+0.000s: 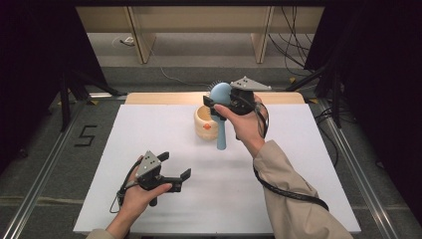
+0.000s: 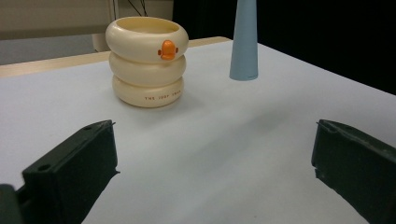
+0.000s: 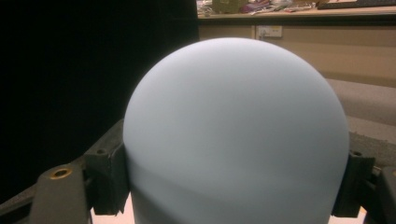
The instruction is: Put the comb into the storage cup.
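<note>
Hairbrush held upright beside the cup

The right gripper [image 1: 219, 102] clamps the blue hairbrush [image 1: 220, 112] head, handle down beside the cream cup [image 2: 147, 60] near the worktop's [image 1: 149, 134] far edge; left gripper [image 1: 174, 167] gapes wide, empty.

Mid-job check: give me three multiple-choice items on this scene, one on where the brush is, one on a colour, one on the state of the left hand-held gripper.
1. Where is the blue hairbrush?
A. Lying flat on the table
B. Held upright in the right hand-held gripper, beside the cream holder
C. Inside the holder

2. What colour is the small beak-like knob on the holder?
A. Orange
B. Green
C. Black

3. How do the jaws of the left hand-held gripper stand?
A. Shut on the brush
B. Shut on nothing
C. Open, holding nothing

Answers:
1 B: the high view shows the jaws clamped on the brush head, handle pointing down next to the holder.
2 A: the left gripper view shows it clearly orange against the cream rings.
3 C: the left gripper view shows both jaws wide apart over the bare white table.
</note>
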{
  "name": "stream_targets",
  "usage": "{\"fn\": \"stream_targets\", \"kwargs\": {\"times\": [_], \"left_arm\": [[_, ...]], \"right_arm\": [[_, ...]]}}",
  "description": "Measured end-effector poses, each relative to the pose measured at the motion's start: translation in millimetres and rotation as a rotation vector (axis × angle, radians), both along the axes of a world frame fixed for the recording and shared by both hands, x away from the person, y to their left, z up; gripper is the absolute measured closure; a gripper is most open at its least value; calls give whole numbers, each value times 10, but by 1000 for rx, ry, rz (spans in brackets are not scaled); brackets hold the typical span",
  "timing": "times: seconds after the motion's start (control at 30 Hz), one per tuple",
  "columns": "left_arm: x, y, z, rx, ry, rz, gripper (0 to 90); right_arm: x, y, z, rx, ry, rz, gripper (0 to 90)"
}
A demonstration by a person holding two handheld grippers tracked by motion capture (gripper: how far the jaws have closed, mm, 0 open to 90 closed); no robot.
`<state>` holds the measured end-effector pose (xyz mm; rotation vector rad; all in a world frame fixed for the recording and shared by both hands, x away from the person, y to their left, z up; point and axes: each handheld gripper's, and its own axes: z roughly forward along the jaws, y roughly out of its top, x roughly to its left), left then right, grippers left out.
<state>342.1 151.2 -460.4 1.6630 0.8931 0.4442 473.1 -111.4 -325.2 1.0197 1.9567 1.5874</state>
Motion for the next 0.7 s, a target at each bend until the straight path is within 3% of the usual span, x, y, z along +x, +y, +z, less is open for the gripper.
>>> {"fn": "stream_targets", "kwargs": {"times": [0.7], "left_arm": [[4,0,-4,2,0,-1,0]], "right_arm": [[66,-4,21,5,-22,-21,210]]}}
